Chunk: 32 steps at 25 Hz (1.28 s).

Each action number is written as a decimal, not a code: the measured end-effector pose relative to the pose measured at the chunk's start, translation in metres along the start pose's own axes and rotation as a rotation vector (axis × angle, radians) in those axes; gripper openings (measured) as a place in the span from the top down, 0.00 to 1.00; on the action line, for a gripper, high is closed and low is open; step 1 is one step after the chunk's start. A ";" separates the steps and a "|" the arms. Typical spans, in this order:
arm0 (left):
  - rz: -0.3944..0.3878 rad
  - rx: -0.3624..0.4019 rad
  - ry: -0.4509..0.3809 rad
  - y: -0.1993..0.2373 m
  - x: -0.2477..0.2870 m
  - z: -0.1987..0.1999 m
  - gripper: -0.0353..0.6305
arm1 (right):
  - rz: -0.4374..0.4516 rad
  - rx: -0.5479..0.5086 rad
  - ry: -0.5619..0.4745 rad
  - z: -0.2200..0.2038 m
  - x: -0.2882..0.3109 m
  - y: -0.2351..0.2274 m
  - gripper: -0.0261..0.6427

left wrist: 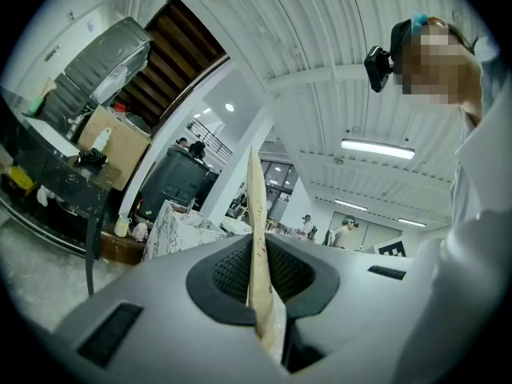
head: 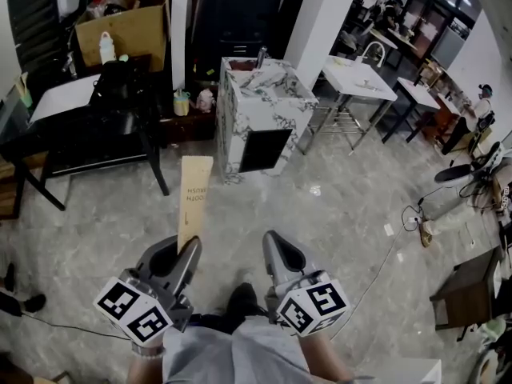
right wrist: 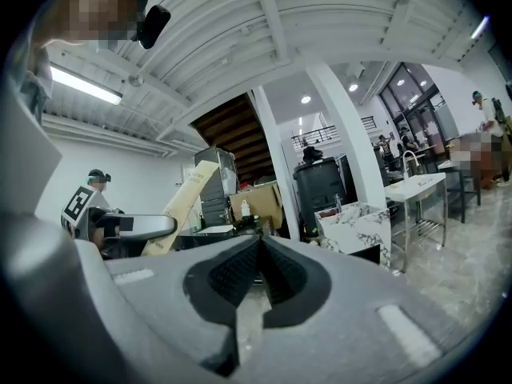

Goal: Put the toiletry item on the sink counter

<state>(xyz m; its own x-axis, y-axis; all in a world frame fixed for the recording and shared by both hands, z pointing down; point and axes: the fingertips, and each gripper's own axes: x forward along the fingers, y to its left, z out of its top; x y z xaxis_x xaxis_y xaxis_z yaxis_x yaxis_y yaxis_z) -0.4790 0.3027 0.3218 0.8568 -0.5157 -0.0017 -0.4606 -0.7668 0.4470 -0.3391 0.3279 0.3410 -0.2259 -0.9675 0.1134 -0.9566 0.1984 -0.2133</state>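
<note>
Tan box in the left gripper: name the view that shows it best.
Head view: the tan box shows its broad printed face beyond the left gripper. The left gripper view gives only its thin edge between the jaws; the right gripper view shows it small and slanted.

The lower end of the flat box [head: 194,194] is hidden between the closed jaws of the left gripper [head: 190,250], and the print on its face is too small to read. From the left gripper view it shows edge-on only, so its face is out of sight. Ahead of both grippers, what lies on top of the marble counter [head: 268,86] is too small to tell. Behind the right gripper [head: 272,240], the person's grey clothing [head: 240,357] is cut off by the bottom edge.
</note>
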 end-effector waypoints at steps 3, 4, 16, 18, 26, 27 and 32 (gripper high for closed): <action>0.006 -0.002 0.002 0.005 0.011 0.001 0.90 | 0.007 0.006 0.005 0.000 0.008 -0.008 0.96; 0.008 -0.002 0.002 0.007 0.015 0.001 0.90 | 0.009 0.007 0.007 0.000 0.011 -0.011 0.96; 0.031 -0.003 0.003 0.025 0.073 0.009 0.90 | 0.031 0.036 0.021 0.012 0.052 -0.059 0.96; 0.032 -0.001 0.003 0.027 0.088 0.010 0.90 | 0.035 0.037 0.024 0.015 0.059 -0.071 0.96; 0.035 0.002 0.007 0.028 0.150 0.017 0.90 | 0.036 0.043 0.025 0.033 0.082 -0.128 0.96; 0.035 0.004 0.007 0.028 0.158 0.019 0.90 | 0.038 0.044 0.026 0.036 0.085 -0.135 0.96; 0.040 0.015 0.002 0.028 0.198 0.027 0.90 | 0.048 0.046 0.024 0.049 0.101 -0.169 0.96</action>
<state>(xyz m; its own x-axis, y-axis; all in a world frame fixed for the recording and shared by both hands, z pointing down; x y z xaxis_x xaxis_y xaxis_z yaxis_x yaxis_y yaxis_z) -0.3284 0.1691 0.3100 0.8380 -0.5453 0.0176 -0.4979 -0.7512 0.4333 -0.1911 0.1887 0.3407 -0.2760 -0.9529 0.1257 -0.9354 0.2362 -0.2630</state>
